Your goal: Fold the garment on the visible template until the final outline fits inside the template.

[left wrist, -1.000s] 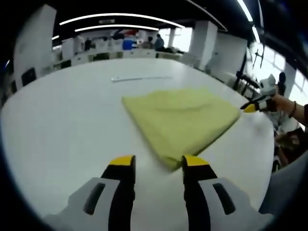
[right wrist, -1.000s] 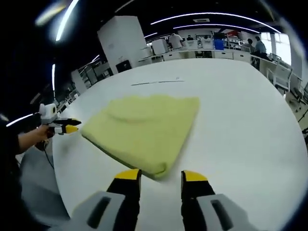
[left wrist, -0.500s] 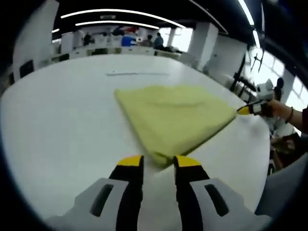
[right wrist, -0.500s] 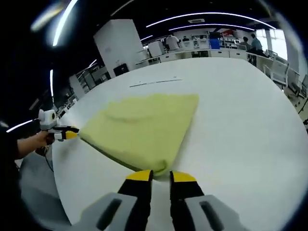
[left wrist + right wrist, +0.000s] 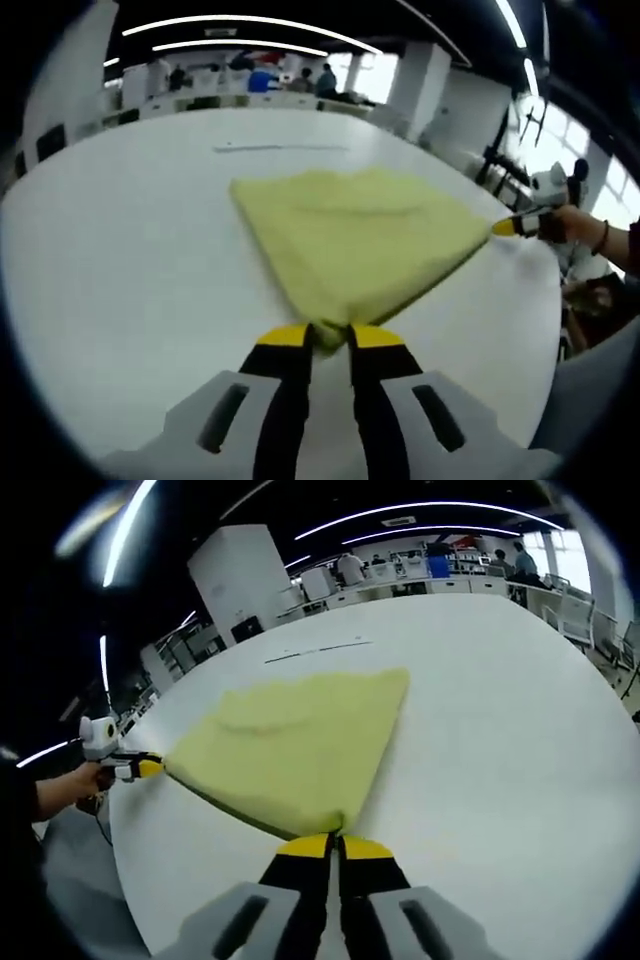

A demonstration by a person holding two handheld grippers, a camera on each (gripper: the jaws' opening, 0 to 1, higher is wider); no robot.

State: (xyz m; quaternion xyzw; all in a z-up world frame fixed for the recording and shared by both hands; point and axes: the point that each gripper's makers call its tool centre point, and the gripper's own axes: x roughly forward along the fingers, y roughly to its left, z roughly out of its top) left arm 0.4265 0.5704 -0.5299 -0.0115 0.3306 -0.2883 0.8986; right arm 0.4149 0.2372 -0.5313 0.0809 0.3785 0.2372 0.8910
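Two grippers: each pinches one near corner of the garment.
Left gripper: yellow-tipped jaws pressed together on a corner of the garment; in the right gripper view it sits at the cloth's left corner, carried by a hand.
Right gripper: yellow-tipped jaws drawn close on the nearest corner of the garment; in the left gripper view it sits at the cloth's right corner, carried by a hand.
Garment: pale yellow-green, folded, flat over most of its area; the edge between the two grippers looks slightly raised in the right gripper view.
Worktop: white, carries the garment near its edge; a thin dark line is marked on it beyond the cloth.
Template: outline cannot be made out.
Containers: cannot be identified.
Background: desks, white pillar, people far off.
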